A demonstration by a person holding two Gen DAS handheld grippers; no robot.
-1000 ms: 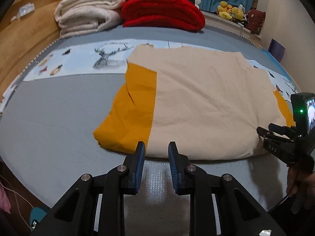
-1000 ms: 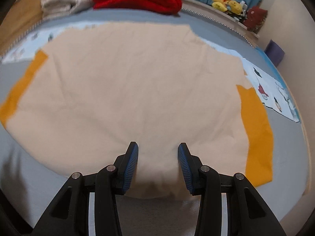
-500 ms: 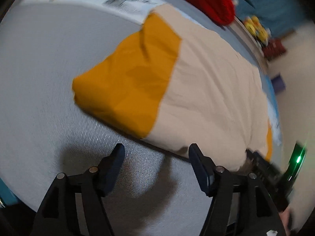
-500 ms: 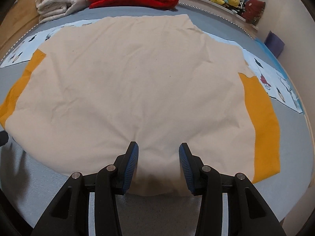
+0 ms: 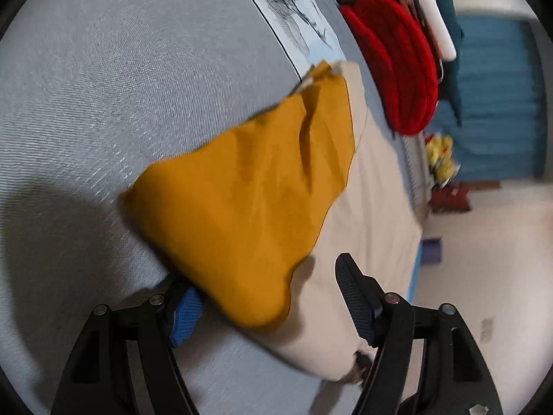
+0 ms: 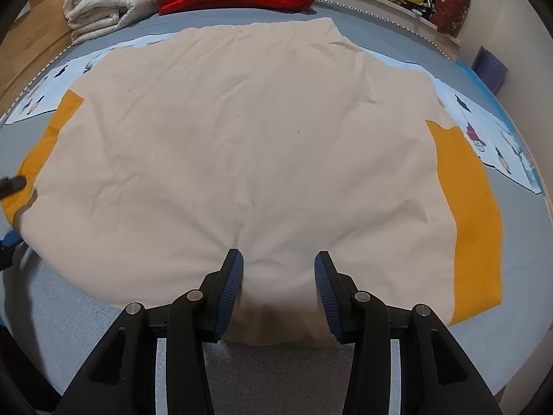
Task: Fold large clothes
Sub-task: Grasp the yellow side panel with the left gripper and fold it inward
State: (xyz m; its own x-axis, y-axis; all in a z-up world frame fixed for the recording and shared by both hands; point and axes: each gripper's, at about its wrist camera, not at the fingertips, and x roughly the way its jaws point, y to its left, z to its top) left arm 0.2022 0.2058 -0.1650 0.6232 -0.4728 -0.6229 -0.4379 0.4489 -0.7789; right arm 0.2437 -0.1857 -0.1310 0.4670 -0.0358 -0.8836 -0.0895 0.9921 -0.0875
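Since the earlier frame the left claw has rolled and dropped to the garment's orange sleeve on the bed. Its jaws are opening and straddle the sleeve corner, apparently not pinching. The right claw, parted, rests empty over the near hem.

A large cream garment with orange sleeves lies spread flat on the grey bed. Its near hem is bunched, its cloth lightly creased
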